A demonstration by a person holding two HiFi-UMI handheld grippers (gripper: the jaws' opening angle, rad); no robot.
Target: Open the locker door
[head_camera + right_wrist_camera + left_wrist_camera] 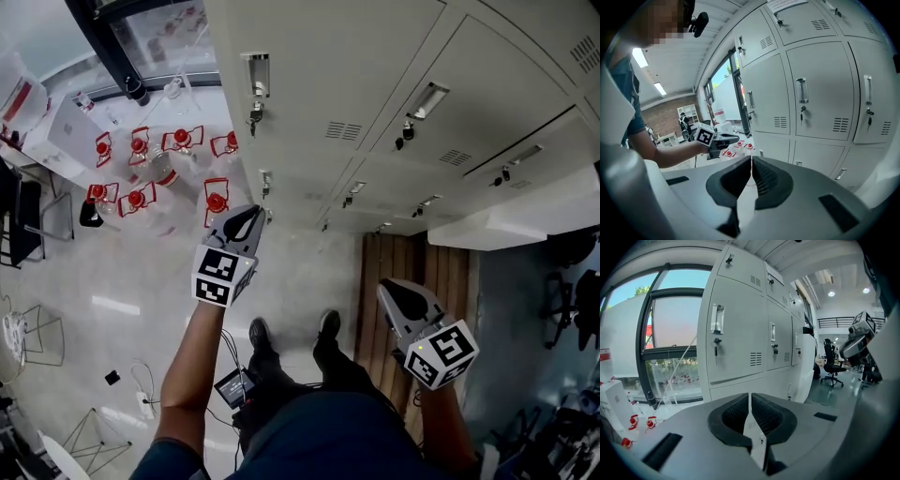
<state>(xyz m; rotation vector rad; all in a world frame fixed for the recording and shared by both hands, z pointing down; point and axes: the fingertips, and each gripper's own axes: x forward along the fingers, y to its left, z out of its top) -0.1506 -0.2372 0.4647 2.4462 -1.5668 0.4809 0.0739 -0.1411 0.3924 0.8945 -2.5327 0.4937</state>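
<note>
Not really started, I reckon. My left gripper point(247, 221) and right gripper point(391, 292) sit mid-frame, jaws pressed together on nothing, well apart from the lockers. The locker door point(319, 56) up top is shut, its handle point(255, 73) untouched. Whole job's left.

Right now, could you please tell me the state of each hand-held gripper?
Left hand-held gripper: closed, jaws together, holding nothing.
Right hand-held gripper: closed, jaws together, holding nothing.
</note>
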